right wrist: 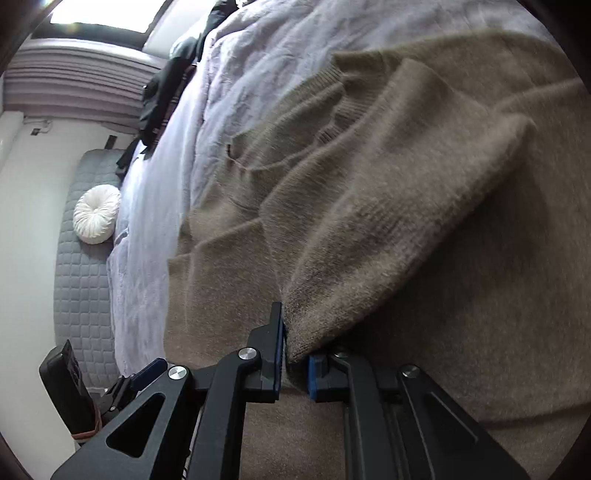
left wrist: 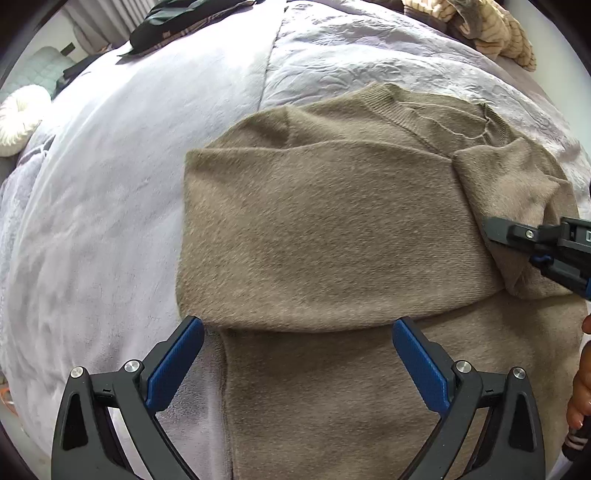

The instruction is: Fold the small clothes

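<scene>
- A pale lilac bedcover [left wrist: 110, 221] is lying spread and wrinkled under everything — it is filling most of both views.
- The brown knit sweater [left wrist: 332, 229] is lying flat on that cover, its ribbed collar [left wrist: 384, 99] pointing away from me and one side already folded across the body.
- A dark garment [left wrist: 166, 29] is sitting at the far edge of the bed, well apart from the sweater; a beige striped one [left wrist: 495, 33] is bunched at the opposite far corner.
- My left gripper [left wrist: 297, 354] is hanging over the sweater's lower half, jaws standing wide with nothing between them.
- My right gripper [right wrist: 295, 354] is pinching the cuff end of the sleeve [right wrist: 369, 229] — jaws narrow, pads against the knit, the sleeve draping up from them across the body.
- A round white cushion [right wrist: 96, 214] is resting on a grey quilted mat [right wrist: 81, 288] beside the bed.
</scene>
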`<state>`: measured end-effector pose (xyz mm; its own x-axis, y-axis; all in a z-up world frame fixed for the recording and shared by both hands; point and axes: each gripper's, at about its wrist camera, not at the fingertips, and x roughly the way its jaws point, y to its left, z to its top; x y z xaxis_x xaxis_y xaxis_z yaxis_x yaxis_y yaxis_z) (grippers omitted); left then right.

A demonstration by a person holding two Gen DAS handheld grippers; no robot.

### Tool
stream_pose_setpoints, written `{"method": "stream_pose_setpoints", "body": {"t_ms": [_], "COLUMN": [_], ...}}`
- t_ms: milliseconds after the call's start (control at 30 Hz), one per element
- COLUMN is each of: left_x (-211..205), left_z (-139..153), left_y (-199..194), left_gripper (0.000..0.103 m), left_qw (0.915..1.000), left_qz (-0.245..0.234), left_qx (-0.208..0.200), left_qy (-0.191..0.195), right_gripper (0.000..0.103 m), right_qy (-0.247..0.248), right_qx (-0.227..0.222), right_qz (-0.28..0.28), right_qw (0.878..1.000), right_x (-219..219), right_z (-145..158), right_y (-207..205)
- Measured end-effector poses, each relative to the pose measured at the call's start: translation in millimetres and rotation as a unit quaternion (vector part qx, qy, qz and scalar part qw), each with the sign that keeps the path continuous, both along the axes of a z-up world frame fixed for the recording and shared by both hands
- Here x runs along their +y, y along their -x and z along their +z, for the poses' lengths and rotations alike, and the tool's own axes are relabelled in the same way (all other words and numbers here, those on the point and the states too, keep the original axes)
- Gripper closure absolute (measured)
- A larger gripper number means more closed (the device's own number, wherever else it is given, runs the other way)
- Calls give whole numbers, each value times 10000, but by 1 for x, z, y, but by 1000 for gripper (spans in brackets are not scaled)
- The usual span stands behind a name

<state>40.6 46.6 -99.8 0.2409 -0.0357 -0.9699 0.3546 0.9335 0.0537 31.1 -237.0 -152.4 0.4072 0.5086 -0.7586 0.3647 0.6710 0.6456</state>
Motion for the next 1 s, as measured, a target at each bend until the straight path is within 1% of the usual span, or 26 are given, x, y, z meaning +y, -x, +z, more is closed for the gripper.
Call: {"method": "stream_pose_setpoints", "body": {"t_ms": [33,67,100,133,267,467,500,733,800,833,867,900,967,1000], "left_x": [2,4,7,10,18,29,29,39,42,44,48,51,64,70], "left_z": [-1,-1,-2,-2,-3,-2,-1,-3,-2,-2,0,2,8,10], "left_y": [-2,-2,-2,-3,-7,-12,-12,-15,-16,-16,-17,-17,-19,-20], "left_gripper": [1,1,1,1,1,1,1,1,1,1,1,1,1,1], "left_qw": [10000,10000,10000,10000,9999,9999,9999,9999,9998,9998,9997,9995,9984,9977], "left_qz": [7,13,19,17,24,53,60,122,132,152,197,241,384,442], "left_qx": [5,11,17,22,28,23,24,43,36,29,2,-28,-122,-174], "left_qy": [14,29,49,65,99,141,139,102,123,141,167,202,398,485], "right_gripper": [74,55,48,45,45,45,45,45,48,67,95,95,95,95], "right_qy": [-12,-29,-64,-95,-18,-239,-276,-423,-521,-576,-569,-485,-184,57], "right_qx": [18,20,-7,-48,-37,-131,-137,-87,-106,-138,-161,-165,-302,-403], "right_qz": [-27,-49,-70,-100,-250,-978,-1034,-1389,-1450,-1479,-1471,-1434,-1254,-1042], "right_qw": [10000,10000,10000,9999,9997,9948,9942,9894,9880,9872,9874,9883,9915,9937], "right_x": [-7,-11,-14,-16,-9,-28,-32,-35,-32,-31,-28,-26,-18,-10], "right_z": [-1,0,2,4,15,21,22,22,21,22,23,27,39,48], "right_y": [1,2,5,7,18,33,38,38,34,32,28,25,16,10]}}
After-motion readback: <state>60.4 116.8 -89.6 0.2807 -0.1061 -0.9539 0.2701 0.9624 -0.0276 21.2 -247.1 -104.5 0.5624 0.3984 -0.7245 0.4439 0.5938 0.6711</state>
